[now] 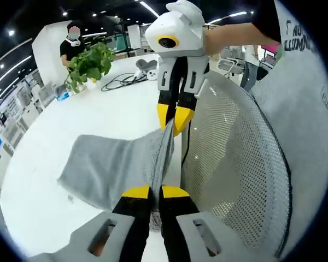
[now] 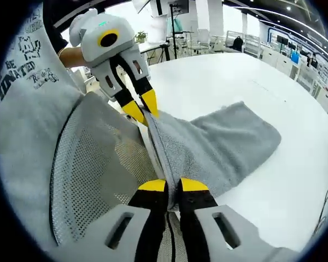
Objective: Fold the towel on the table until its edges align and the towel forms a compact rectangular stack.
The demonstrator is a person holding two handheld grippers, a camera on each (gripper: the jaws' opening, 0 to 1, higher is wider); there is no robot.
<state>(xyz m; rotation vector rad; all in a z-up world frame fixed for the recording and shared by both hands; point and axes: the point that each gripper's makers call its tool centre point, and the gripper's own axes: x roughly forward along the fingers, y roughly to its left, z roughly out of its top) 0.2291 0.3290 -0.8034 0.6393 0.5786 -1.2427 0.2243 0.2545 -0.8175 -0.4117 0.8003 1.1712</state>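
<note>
A grey towel [image 1: 112,164] [image 2: 224,144] lies partly on the white table, its near edge lifted and stretched taut between the two grippers. My left gripper [image 1: 156,192] is shut on one corner of that edge. My right gripper [image 2: 173,185] is shut on the other corner. In the left gripper view the right gripper [image 1: 174,117] pinches the towel from above; in the right gripper view the left gripper [image 2: 142,109] does the same. The far part of the towel rests flat on the table.
A grey mesh chair back [image 1: 235,164] [image 2: 93,164] stands right at the table edge below the grippers. A potted plant [image 1: 90,65] and a black cable [image 1: 120,82] sit at the table's far side. A person [image 1: 72,43] stands beyond. The white table [image 2: 251,82] spreads wide.
</note>
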